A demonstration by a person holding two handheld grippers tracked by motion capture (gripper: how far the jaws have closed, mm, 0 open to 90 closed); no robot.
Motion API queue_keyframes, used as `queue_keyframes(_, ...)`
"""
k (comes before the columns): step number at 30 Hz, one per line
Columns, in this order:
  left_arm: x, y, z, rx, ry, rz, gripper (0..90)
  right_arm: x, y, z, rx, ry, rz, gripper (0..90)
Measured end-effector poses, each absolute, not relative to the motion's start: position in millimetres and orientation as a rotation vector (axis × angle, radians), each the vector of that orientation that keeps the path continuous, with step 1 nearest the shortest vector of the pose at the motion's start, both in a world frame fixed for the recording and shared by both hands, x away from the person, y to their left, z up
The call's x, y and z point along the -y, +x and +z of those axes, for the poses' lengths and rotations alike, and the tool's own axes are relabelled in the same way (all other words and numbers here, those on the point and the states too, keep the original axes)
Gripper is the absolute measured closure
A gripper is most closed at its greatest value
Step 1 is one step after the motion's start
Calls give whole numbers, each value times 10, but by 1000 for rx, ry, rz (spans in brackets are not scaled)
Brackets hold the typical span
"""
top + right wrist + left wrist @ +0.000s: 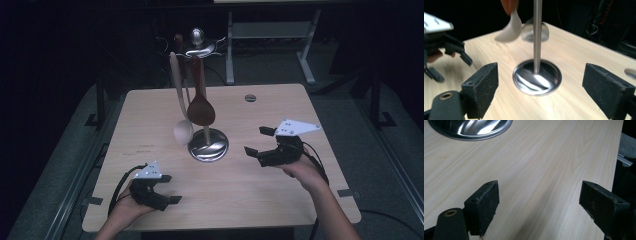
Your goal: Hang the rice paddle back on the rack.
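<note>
Dark surroundings frame a pale wooden tabletop (pixel 150 120), where a steel utensil stand (pixel 208 144) near the middle carries a pale spoon (pixel 183 131) and a brown wooden spoon (pixel 200 109), apparently already hung. Left gripper (pixel 168 189) and right gripper (pixel 259 141) are empty, fingers wide; seemingly little is left to do.

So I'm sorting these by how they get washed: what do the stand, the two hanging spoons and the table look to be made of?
Stand: polished metal, probably steel, with mirror-like glare on its round base.
Dark spoon: likely stained or dark wood, matte reddish brown.
Pale spoon: light wood or plastic; I can't tell which.
Table: light wood or wood-look laminate, with visible grain lines.
</note>
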State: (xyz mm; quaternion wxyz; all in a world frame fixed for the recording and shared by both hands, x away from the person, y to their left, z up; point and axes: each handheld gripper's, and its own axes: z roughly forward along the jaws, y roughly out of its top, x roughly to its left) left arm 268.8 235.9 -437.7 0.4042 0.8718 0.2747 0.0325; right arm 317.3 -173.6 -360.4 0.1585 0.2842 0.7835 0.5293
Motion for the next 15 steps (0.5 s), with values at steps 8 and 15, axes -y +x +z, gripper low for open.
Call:
queue_keyframes(8, -2353, 2681, -4383, -681, 2202, 79, 160, 1915, 3043, -3906, -2237, 915, 1466, 128)
queue_keyframes(15, -2373, 2689, -4387, -668, 2193, 104, 164, 1998, 2952, -4126, -2235, 991, 1390, 128)
